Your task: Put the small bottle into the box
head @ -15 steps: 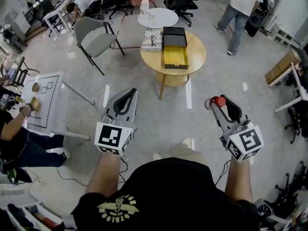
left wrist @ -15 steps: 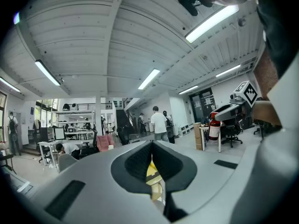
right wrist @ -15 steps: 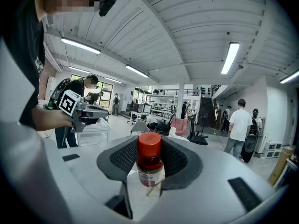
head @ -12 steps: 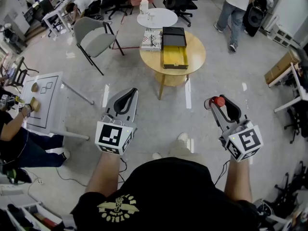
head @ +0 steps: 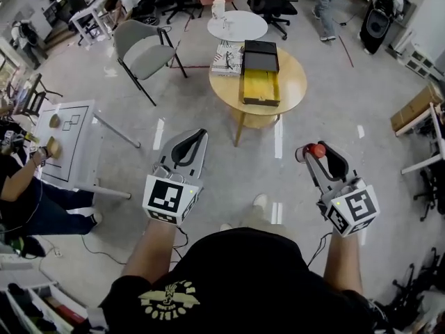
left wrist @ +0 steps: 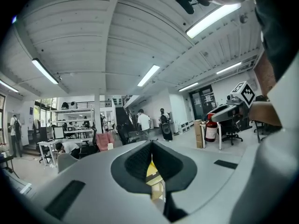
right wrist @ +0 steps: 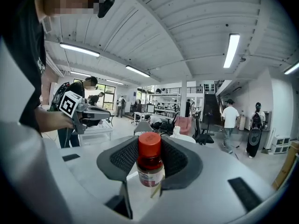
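- Firmly, the right claw (right wrist: 149, 158) is clenched on the small bottle (right wrist: 151, 173). Its dark ribbed pads press both sides of the body, and the red cap stands upright above them.
- The left claw (left wrist: 152, 158) is closed on nothing, jaws together with only a thin slit between them (a sliver of yellow shows through it).
- Both claws hang in the air over the grey floor (head: 229, 172), side by side and apart, in front of the person's black shirt (head: 243, 277).
- Ahead stands a round wooden surface (head: 295, 82) carrying the box (head: 261, 89), open and yellow inside, with its black lid (head: 261, 56) just behind it. The bottle is well apart from the box.
- A stack of printed papers (head: 228, 58) lies beside the lid. A grey chair (head: 142, 47) and a smaller white round surface (head: 240, 26) stand near.
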